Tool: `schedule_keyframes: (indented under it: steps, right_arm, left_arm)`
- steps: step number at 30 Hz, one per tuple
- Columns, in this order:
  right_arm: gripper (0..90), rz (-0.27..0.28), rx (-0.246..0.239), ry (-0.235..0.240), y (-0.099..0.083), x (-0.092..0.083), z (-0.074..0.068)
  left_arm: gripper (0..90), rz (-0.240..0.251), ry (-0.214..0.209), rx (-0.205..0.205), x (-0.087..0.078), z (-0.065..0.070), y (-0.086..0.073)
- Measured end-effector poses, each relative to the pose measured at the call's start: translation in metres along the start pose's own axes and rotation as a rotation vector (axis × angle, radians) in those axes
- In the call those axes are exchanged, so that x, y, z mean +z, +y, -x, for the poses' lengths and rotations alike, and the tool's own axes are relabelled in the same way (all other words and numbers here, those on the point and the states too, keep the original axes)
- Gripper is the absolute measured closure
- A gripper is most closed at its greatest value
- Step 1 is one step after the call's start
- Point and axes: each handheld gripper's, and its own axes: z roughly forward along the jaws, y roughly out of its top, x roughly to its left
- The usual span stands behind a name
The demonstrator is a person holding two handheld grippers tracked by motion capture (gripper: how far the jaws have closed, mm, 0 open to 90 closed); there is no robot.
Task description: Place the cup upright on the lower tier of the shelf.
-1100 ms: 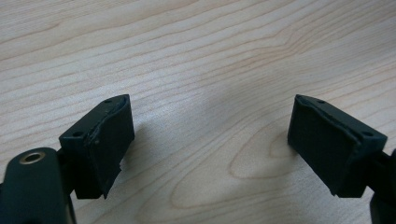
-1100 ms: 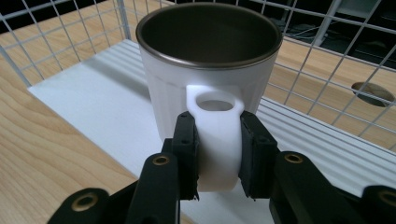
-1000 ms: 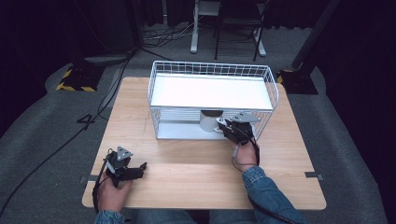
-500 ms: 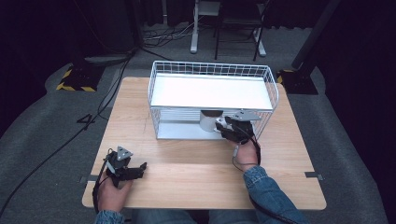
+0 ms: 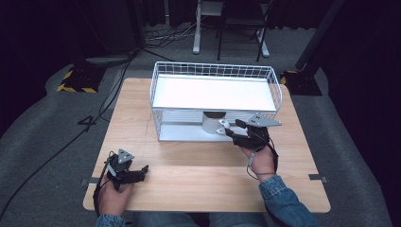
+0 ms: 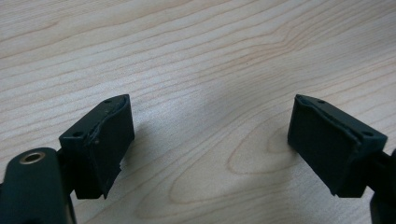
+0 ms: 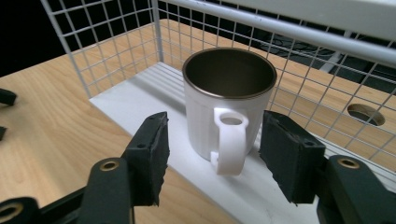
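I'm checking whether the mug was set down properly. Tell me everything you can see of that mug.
The mug is white with faint vertical ribs, a dark metallic-looking inside and rim, and a white loop handle facing the camera. It stands upright and looks empty on the white lower shelf of the wire rack, near its open front. The right hand-held gripper has just been opening; its pads flank the handle without touching, so only the shelf touches it.
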Motion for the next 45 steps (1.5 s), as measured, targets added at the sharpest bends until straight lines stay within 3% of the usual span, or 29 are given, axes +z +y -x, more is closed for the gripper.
schedule_keyframes:
  steps: [8,13,25,35,45]
  right_arm:
    - [36.3,-0.023,-0.023,0.026,-0.006,-0.029,-0.001]
    - [34.2,-0.048,-0.011,0.032,-0.014,-0.045,0.002]
    - [27.7,-0.116,0.012,0.007,-0.037,-0.077,0.013]
    - [24.8,-0.183,0.041,-0.022,-0.063,-0.090,0.025]
    - [24.9,-0.269,0.072,-0.041,-0.094,-0.086,0.031]
  left_arm:
    - [14.9,-0.001,-0.002,0.000,0.000,0.000,0.000]
    - [14.9,0.000,0.000,-0.001,0.000,0.000,0.000]
    - [14.9,-0.001,0.000,0.000,0.001,0.000,0.001]
    - [14.9,0.000,0.001,-0.004,0.002,0.000,0.002]
    - [14.9,0.000,0.002,-0.004,0.002,0.000,0.002]
